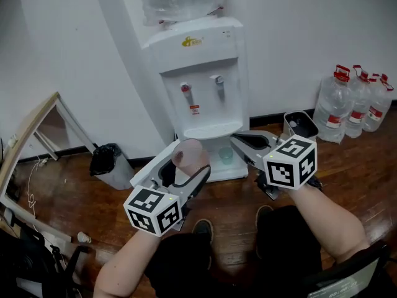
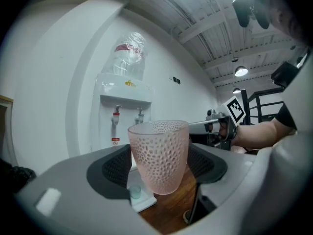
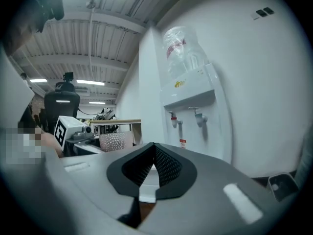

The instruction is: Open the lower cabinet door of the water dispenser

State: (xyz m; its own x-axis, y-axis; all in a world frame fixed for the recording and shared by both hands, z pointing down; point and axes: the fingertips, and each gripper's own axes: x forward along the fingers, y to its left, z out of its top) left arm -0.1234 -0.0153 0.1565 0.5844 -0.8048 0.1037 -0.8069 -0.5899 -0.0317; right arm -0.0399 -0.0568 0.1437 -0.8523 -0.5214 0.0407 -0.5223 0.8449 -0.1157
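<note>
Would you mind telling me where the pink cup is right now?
In the head view the pink cup is left of centre, clamped in the left gripper, in front of the base of the water dispenser.

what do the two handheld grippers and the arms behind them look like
Both the left gripper and right gripper have light grey, broad curved jaws lined with black dimpled pads. Each carries a white cube printed with black square markers. No cables show. The forearms are bare, no sleeves in view.
</note>
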